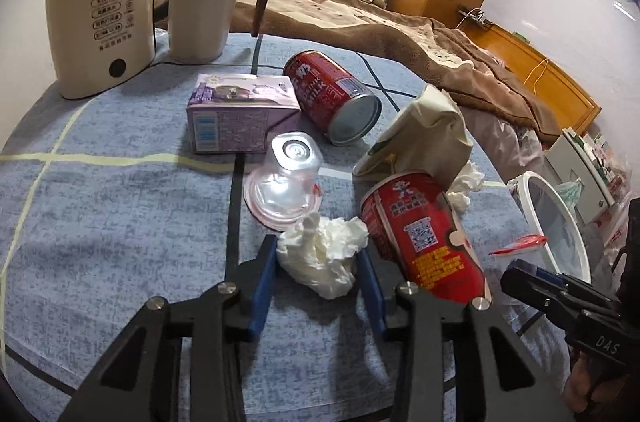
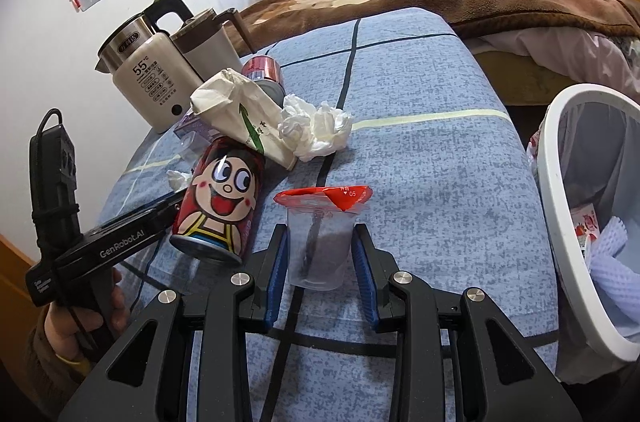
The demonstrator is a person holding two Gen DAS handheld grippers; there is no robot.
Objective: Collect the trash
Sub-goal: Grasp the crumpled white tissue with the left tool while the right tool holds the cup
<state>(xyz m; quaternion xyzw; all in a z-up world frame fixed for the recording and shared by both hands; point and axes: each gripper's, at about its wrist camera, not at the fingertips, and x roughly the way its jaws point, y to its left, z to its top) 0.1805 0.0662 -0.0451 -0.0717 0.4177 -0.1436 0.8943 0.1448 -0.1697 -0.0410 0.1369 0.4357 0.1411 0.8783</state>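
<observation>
My left gripper (image 1: 316, 248) points down at the blue checked cloth with a crumpled white tissue (image 1: 324, 262) between its blue pads, which touch both of its sides. My right gripper (image 2: 320, 230) is shut on a clear plastic cup (image 2: 320, 254) with a torn red foil lid, upright on the cloth. A red cartoon can (image 2: 220, 202) lies just left of that cup. Other trash lies beyond the tissue: an upturned clear cup (image 1: 288, 174), a purple carton (image 1: 240, 114), a red milk can (image 1: 332, 94) and a beige tissue pack (image 1: 424, 138).
A white bin (image 2: 580, 222) with trash inside stands off the table's right edge. A cream kettle (image 1: 100, 26) and a lidded jug (image 1: 200, 10) stand at the far left. More crumpled tissue (image 2: 316, 130) lies by the pack. A bed with a brown blanket (image 1: 400, 30) lies behind.
</observation>
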